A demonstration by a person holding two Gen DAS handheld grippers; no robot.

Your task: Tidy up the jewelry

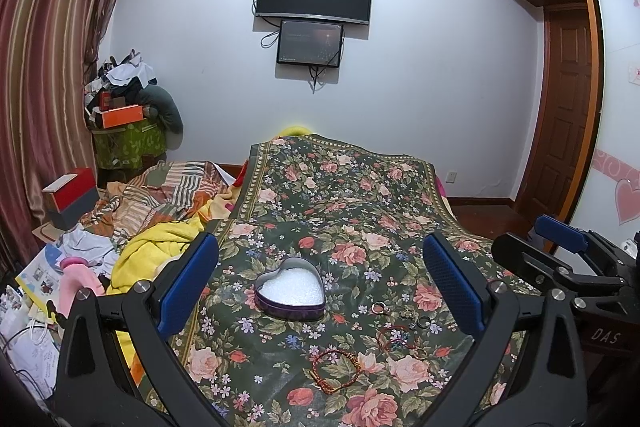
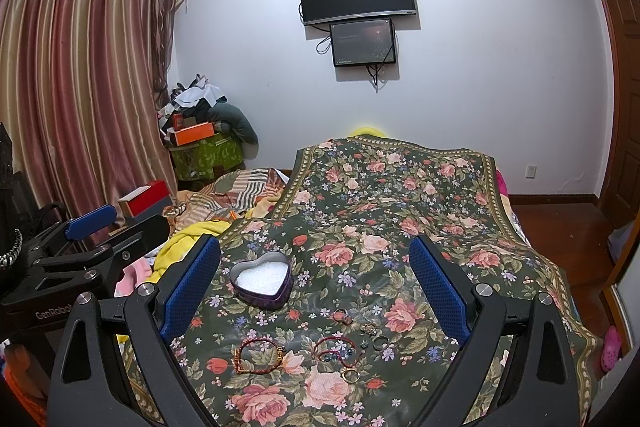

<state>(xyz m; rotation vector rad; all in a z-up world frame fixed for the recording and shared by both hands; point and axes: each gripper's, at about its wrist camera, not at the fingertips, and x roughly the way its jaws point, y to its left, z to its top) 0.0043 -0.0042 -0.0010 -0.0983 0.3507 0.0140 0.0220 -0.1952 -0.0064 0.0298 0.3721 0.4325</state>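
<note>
Both grippers, left [image 1: 320,283] and right [image 2: 316,285], spread wide, empty. Rings [image 2: 381,341] and bracelets [image 2: 256,355] loose on floral cloth [image 2: 400,227] near heart tin [image 2: 262,281]. Risk: thin rings slip or sink into soft fabric under wide pads

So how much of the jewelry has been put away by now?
None, it seems. The heart-shaped tin holds only white filling. Both hand-held grippers, left and right, are open and empty. The red cord bracelets, rings and other pieces all lie on the floral cloth.
</note>
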